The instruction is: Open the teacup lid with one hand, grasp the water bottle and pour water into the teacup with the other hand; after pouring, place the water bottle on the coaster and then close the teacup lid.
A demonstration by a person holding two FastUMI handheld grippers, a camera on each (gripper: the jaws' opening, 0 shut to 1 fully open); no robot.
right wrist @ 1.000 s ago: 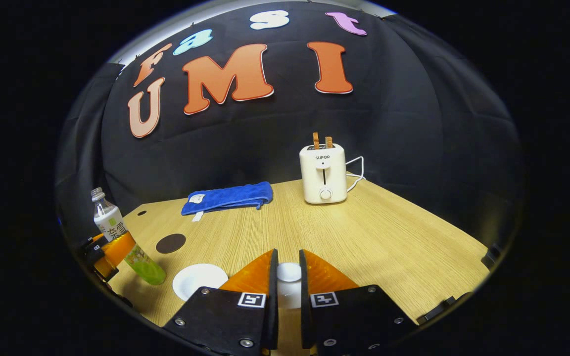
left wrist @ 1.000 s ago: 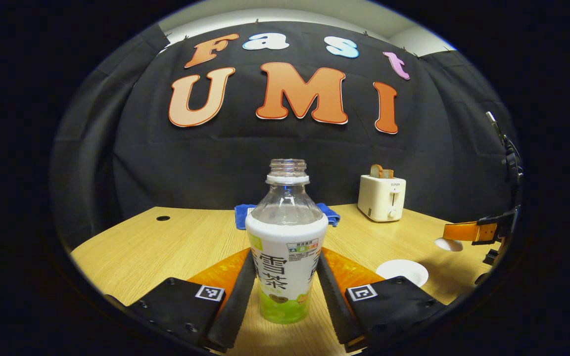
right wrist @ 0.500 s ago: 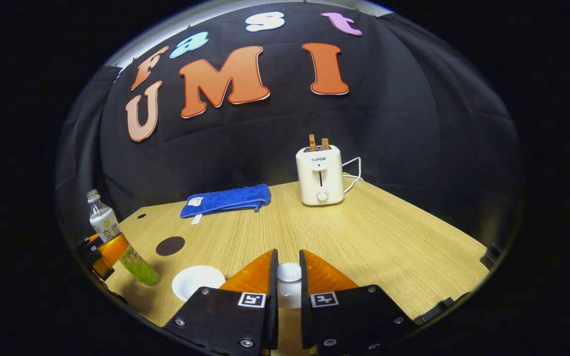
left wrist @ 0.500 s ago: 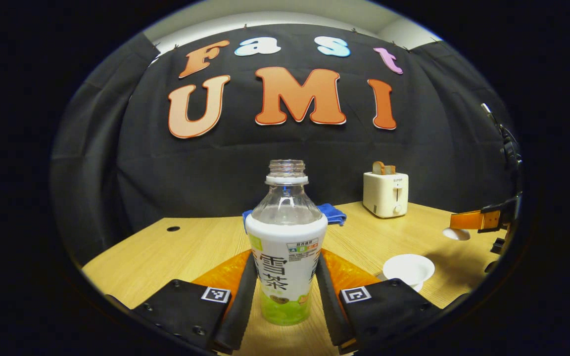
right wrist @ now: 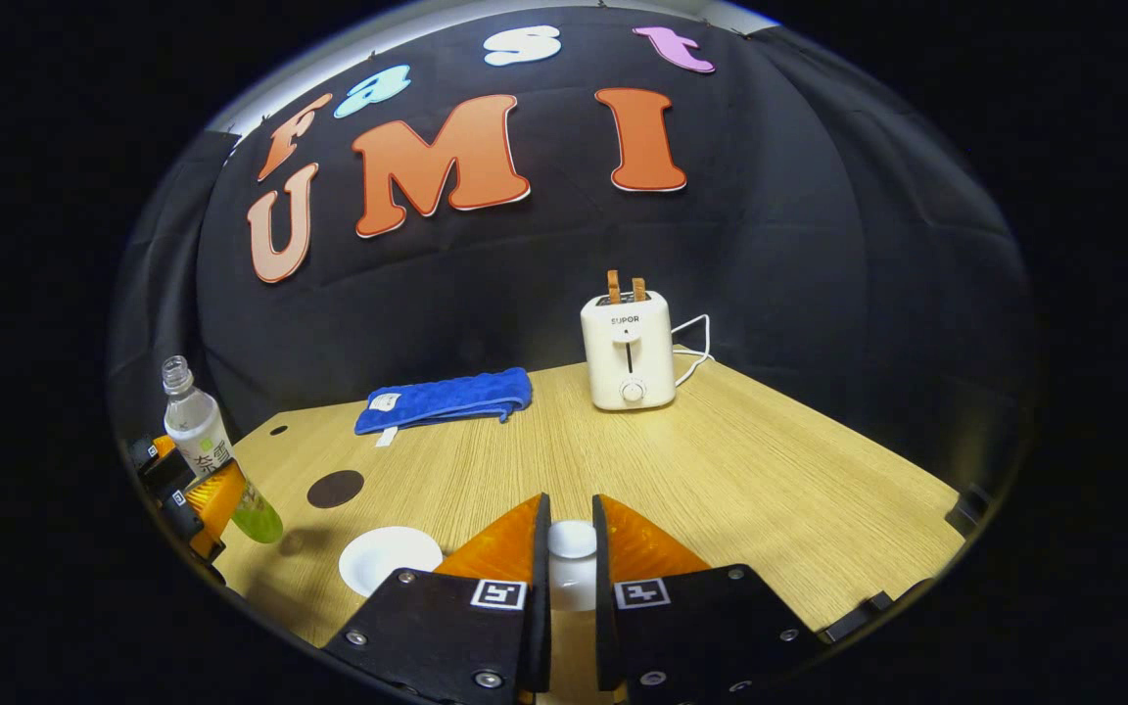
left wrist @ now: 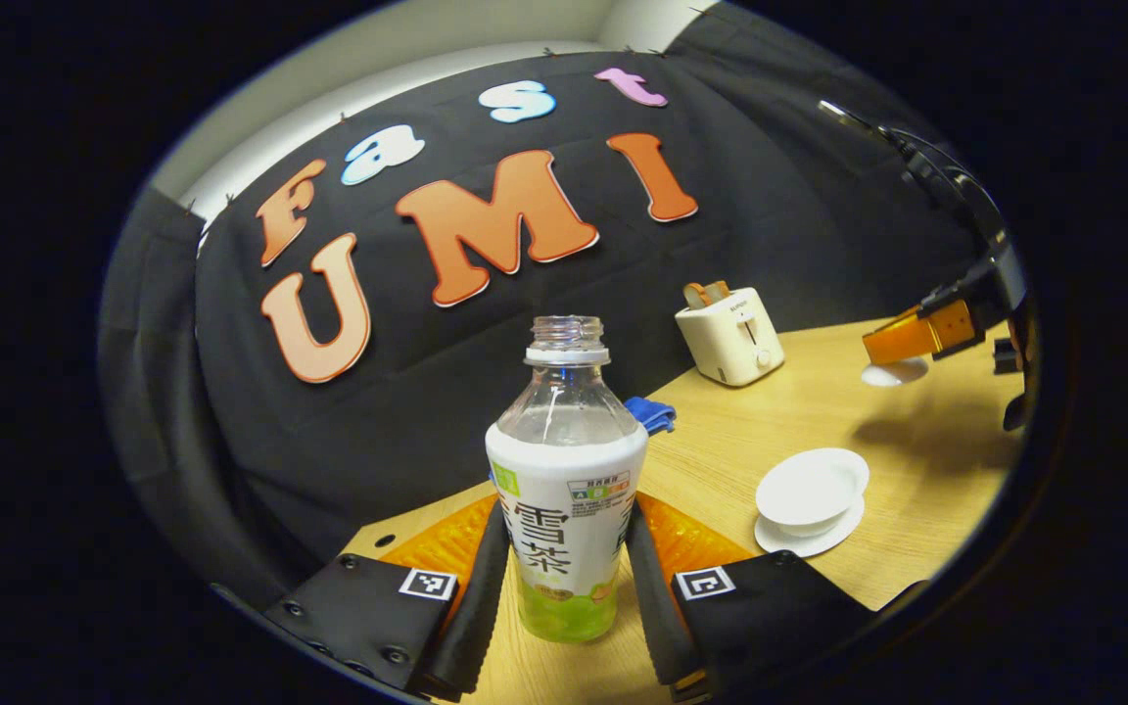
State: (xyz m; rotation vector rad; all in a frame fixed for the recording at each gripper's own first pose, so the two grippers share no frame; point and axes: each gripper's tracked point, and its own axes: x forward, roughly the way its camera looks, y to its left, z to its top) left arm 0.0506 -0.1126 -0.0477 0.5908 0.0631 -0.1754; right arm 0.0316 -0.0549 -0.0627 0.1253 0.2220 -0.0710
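The left tongs [left wrist: 564, 578] pinch an uncapped water bottle [left wrist: 567, 490] by its labelled body, holding it above the worktop [right wrist: 721, 460] and leaning toward the open teacup [left wrist: 811, 487] on its saucer. The right tongs [right wrist: 571, 578] pinch the white teacup lid [right wrist: 572, 539], held away from the cup. A dark round coaster [right wrist: 335, 488] lies beyond the cup. To pour well, bring the bottle's mouth over the cup's middle first, then tip slowly, keeping the lid well aside.

Your left gripper view tilts close behind its bottle [left wrist: 566, 490]; both views face the toaster [left wrist: 728, 334] [right wrist: 628, 350] at mid-frame.
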